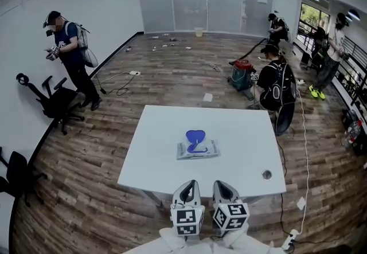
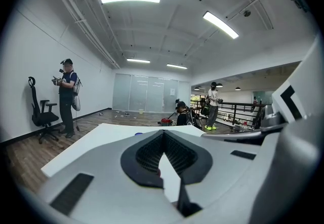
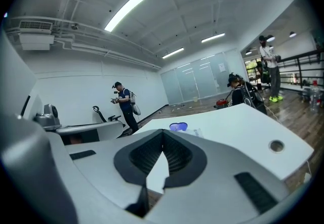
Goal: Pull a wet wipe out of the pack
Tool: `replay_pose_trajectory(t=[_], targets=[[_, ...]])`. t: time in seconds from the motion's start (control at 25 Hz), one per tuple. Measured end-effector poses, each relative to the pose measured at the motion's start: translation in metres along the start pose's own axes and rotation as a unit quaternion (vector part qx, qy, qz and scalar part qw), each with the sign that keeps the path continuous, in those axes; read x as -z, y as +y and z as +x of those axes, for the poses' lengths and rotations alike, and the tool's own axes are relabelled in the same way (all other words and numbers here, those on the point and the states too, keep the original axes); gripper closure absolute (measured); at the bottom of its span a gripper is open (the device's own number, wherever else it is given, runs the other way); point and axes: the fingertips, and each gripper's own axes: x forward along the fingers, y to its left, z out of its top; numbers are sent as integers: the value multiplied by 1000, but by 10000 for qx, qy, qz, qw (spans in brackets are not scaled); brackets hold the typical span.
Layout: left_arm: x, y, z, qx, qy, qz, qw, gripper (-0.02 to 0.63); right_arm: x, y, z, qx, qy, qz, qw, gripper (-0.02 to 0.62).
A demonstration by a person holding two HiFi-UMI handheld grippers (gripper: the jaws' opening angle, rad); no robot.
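Note:
The wet wipe pack point(image 1: 198, 149) lies flat near the middle of the white table point(image 1: 241, 132), its blue lid point(image 1: 195, 136) flipped up at the far side. Both grippers hover side by side at the table's near edge, short of the pack. My left gripper point(image 1: 187, 185) is shut with nothing in it, and so is my right gripper point(image 1: 223, 184). In the right gripper view the jaws point(image 3: 162, 132) meet at their tips, and the blue lid point(image 3: 178, 127) shows beyond them. In the left gripper view the jaws point(image 2: 163, 132) also meet, and only a sliver of the lid point(image 2: 138, 134) shows.
A round grommet hole point(image 1: 266, 175) sits at the table's near right corner. One person stands by the left wall point(image 1: 70, 55) beside an office chair point(image 1: 54, 101). Another crouches past the table's far right point(image 1: 276, 83) near a red vacuum point(image 1: 243, 73). A white cable point(image 1: 304, 149) runs along the floor at right.

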Motion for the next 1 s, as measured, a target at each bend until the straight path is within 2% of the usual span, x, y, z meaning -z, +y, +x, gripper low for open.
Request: replay_pose_trajectory(t=[0.68,1.0], targets=[[-4,35,69,140,89,3,9999,606,-17,-9,75,22,77,113,9999,586],[3,39,88,-38,172,-174,9997,606,-21,-15,85,-48,161,25,9999,586]])
